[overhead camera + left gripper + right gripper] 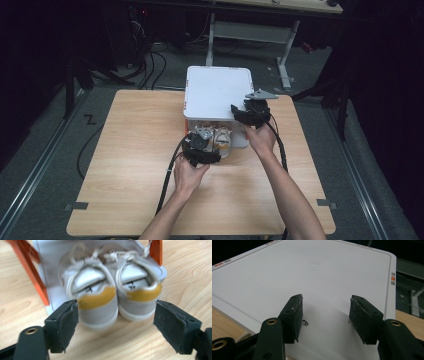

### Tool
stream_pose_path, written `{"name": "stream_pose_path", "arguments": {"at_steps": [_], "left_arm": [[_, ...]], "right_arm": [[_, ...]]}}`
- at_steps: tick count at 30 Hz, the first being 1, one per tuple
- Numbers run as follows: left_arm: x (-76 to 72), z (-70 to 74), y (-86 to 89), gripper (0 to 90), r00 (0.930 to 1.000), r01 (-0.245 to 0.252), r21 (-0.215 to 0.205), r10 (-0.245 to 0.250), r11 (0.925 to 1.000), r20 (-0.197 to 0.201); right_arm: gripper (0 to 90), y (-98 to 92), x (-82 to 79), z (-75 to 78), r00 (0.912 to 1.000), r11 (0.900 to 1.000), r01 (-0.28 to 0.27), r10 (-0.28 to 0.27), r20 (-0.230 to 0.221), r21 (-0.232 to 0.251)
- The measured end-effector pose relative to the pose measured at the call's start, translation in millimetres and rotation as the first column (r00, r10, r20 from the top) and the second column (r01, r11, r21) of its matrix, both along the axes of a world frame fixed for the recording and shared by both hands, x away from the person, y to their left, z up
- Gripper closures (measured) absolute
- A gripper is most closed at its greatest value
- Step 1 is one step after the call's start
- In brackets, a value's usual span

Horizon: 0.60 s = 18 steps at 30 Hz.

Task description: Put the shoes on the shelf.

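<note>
Centrally in the high view, a white plastic box with orange corner posts [218,102] stands on the pale wooden table [130,165], its flat white lid [217,92] turned toward the top of the frame. At the box's near side, just below the middle of the frame, a pair of white sneakers with mustard-yellow heel patches [221,139] sits side by side, heels toward the person. In the left gripper view the two shoes [110,290] fill the upper middle, resting on the white floor of the box between the orange posts [33,275], with their heels reaching out past the box's edge above the wood; laces lie loose toward the top of the frame.

The left gripper [202,145] hovers just in front of the heels at the centre of the high view. Its black jaws stand released, spread wide at the lower left and lower right of its own view [116,326], clear of the shoes, with nothing pressed between the pads.

The right gripper [250,112] rests at the box's right side, right of centre in the high view. In its own view [325,317] the jaws are parted over the white lid [312,272], holding nothing; whether the pad tips touch the lid I cannot tell.
</note>
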State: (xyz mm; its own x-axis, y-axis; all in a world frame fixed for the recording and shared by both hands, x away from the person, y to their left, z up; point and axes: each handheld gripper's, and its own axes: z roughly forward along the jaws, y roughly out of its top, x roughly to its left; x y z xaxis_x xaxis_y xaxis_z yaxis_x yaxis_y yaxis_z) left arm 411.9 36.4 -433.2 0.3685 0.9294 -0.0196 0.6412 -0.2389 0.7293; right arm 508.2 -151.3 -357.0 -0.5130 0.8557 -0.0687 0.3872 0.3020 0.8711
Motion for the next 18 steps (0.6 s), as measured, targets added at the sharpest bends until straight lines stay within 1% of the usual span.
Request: {"name": "stream_pose_path", "arguments": {"at_steps": [3,4,6,8,11,13,14,17,18], "left_arm": [[-2.1,-6.2,-3.5,15.6,0.9998,-0.002,0.012,0.002,0.9999,-0.021],[-1.6,-8.9,-5.7,15.6,0.9994,-0.008,0.01,0.008,0.9999,-0.033],[1.3,-14.2,-9.6,14.1,0.9981,-0.008,0.001,0.008,1.0,-0.061],[4.8,-18.7,-13.5,11.1,0.9966,-0.015,0.006,0.015,0.9999,-0.081],[8.9,-23.7,-17.9,9.1,0.9958,-0.026,0.012,0.027,0.9996,-0.088],[9.6,-23.9,-20.8,6.5,0.9954,-0.038,0.015,0.039,0.9992,-0.088],[10.0,-23.7,-23.3,6.2,0.9942,-0.056,0.021,0.058,0.9982,-0.09],[13.3,-25.0,-27.2,6.0,0.9938,-0.072,0.044,0.075,0.9965,-0.082],[14.1,-25.1,-28.0,6.0,0.9934,-0.077,0.045,0.081,0.996,-0.082]], "right_arm": [[44.4,0.1,-0.1,0.0,1.0,1.0,0.0,0.0,-0.001,0.0],[44.4,0.1,-0.1,0.0,1.0,1.0,0.001,-0.001,-0.001,0.001],[44.4,0.1,-0.1,-0.2,1.0,1.0,0.001,-0.001,0.002,0.0],[44.4,-0.2,0.1,0.1,1.0,1.0,-0.001,0.001,0.0,-0.002],[44.5,0.0,0.2,0.2,1.0,1.0,-0.002,0.002,-0.001,-0.003],[44.5,-0.2,0.1,0.1,1.0,1.0,-0.003,0.003,0.0,-0.004],[44.5,-0.1,0.2,0.1,1.0,1.0,-0.002,0.002,0.0,-0.003],[44.6,0.0,0.2,0.1,1.0,1.0,-0.003,0.003,0.0,-0.003],[44.6,0.0,0.1,0.1,1.0,1.0,-0.003,0.003,0.0,-0.003]]}}
